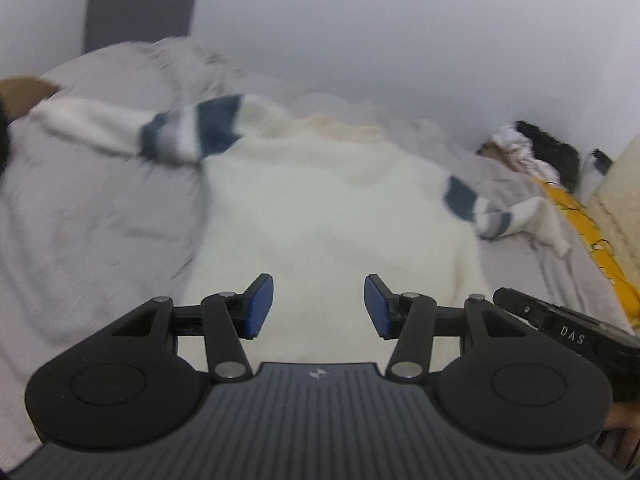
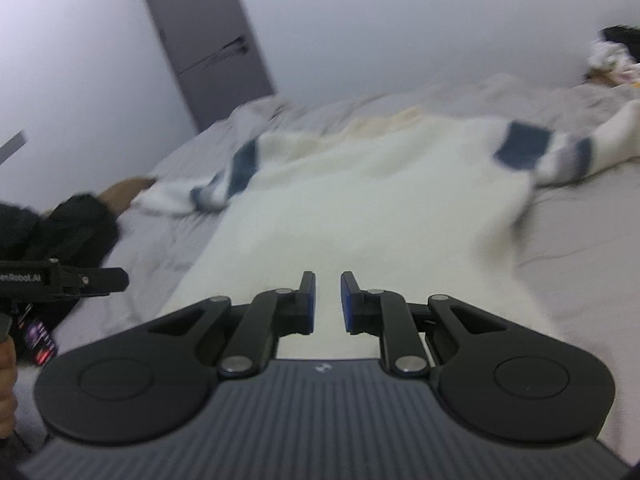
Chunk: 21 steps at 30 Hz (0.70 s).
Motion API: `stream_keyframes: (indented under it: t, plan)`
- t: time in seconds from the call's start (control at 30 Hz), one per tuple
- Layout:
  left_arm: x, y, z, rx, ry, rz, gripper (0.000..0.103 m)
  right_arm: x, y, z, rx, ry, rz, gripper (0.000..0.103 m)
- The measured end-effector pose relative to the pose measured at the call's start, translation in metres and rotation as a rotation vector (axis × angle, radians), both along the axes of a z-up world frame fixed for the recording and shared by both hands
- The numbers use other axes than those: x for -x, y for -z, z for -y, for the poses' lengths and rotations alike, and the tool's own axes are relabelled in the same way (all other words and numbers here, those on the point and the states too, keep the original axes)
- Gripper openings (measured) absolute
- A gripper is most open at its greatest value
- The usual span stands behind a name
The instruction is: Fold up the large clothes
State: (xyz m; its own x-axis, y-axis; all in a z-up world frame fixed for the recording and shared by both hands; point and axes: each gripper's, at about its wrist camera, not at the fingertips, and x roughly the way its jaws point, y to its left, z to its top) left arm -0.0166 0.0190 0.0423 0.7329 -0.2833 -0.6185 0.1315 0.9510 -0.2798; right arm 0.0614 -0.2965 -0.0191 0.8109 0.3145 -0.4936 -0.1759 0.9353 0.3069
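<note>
From my left wrist view I read "DAS" on the right gripper's body (image 1: 572, 338) at the lower right. My left gripper (image 1: 319, 306) has its jaws apart, nothing between them, above the cream sweater (image 1: 320, 200) spread on the grey bed sheet (image 1: 80, 208). A clothes pile (image 1: 532, 148) sits far right.

From my right wrist view, my right gripper (image 2: 328, 304) shows a narrow gap, gripping nothing; the sweater lies beneath, a grey door (image 2: 208, 40) behind.
</note>
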Motion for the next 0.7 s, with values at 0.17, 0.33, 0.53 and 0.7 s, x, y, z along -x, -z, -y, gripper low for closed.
stream_keyframes:
  t: [0.17,0.33,0.53,0.7]
  plan:
    - [-0.013,-0.009,0.045,0.008,0.059,0.055,0.056,0.010,-0.003,0.027,0.028,0.113,0.031,0.018]
    - [-0.027,0.007,0.087,0.061,0.137,0.044,0.056,0.012,-0.002,0.060,-0.024,0.214,0.010,0.018]
    - [-0.038,0.053,0.141,0.115,0.262,-0.037,0.056,0.004,0.003,0.086,-0.054,0.286,-0.030,0.021]
    - [-0.040,0.090,0.183,0.143,0.388,-0.084,0.056,-0.001,0.007,0.106,-0.109,0.325,-0.021,0.071]
